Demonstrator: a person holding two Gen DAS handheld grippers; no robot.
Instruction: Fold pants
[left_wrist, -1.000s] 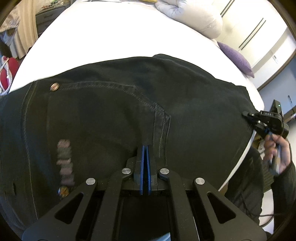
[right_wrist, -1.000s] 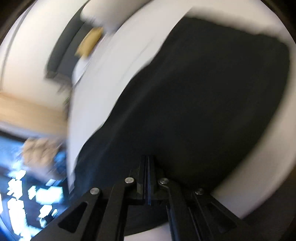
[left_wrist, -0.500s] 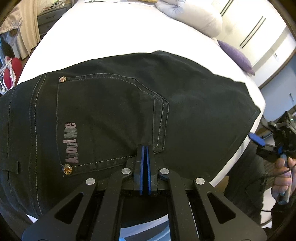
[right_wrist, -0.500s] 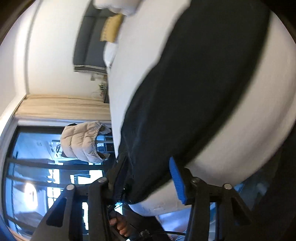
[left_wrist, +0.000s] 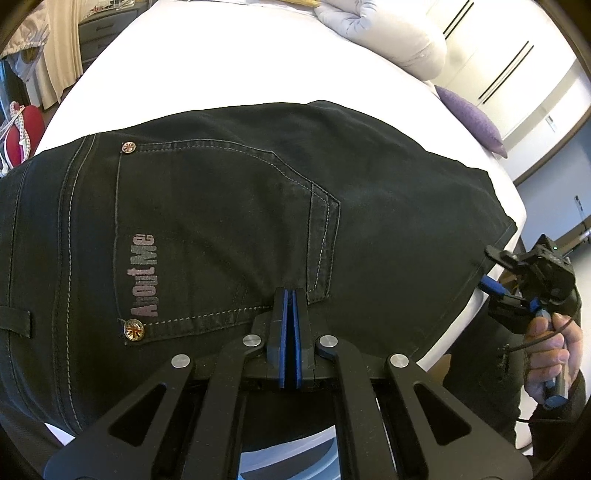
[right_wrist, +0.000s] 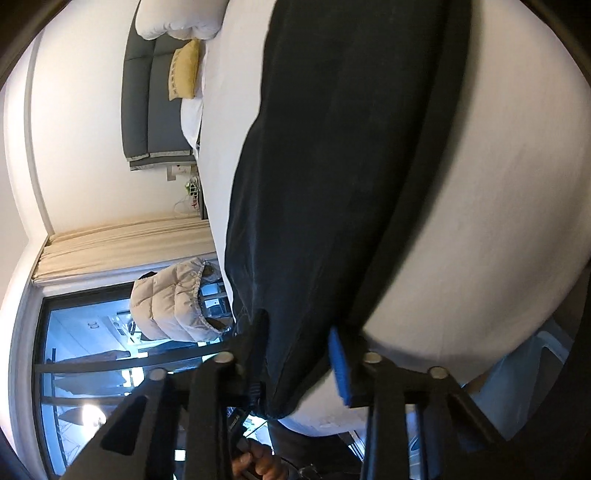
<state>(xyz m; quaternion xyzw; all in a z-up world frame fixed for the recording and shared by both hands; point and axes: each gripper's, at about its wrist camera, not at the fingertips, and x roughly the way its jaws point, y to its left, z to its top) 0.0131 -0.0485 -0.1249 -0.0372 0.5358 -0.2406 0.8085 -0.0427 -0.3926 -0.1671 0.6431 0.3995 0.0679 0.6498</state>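
Black jeans (left_wrist: 229, 206) lie folded lengthwise on a white bed (left_wrist: 221, 66), back pocket with "About Me" print facing up. My left gripper (left_wrist: 290, 295) is shut on the jeans' near edge by the pocket corner. In the left wrist view my right gripper (left_wrist: 491, 269) is open at the jeans' right end, at the bed's edge. In the right wrist view the right gripper (right_wrist: 299, 332) is open, its jaws on either side of the jeans' (right_wrist: 332, 147) end, not closed on it.
White pillows (left_wrist: 388, 33) and a purple cushion (left_wrist: 469, 114) lie at the far side of the bed. A red bag (left_wrist: 22, 133) and drawers stand off the left edge. A beige puffer jacket (right_wrist: 173, 299) hangs by the window.
My right gripper let go of the jeans' end, opened and drew back off the bed edge, then came back to straddle the end. The left gripper stayed shut; the jeans settled flat.
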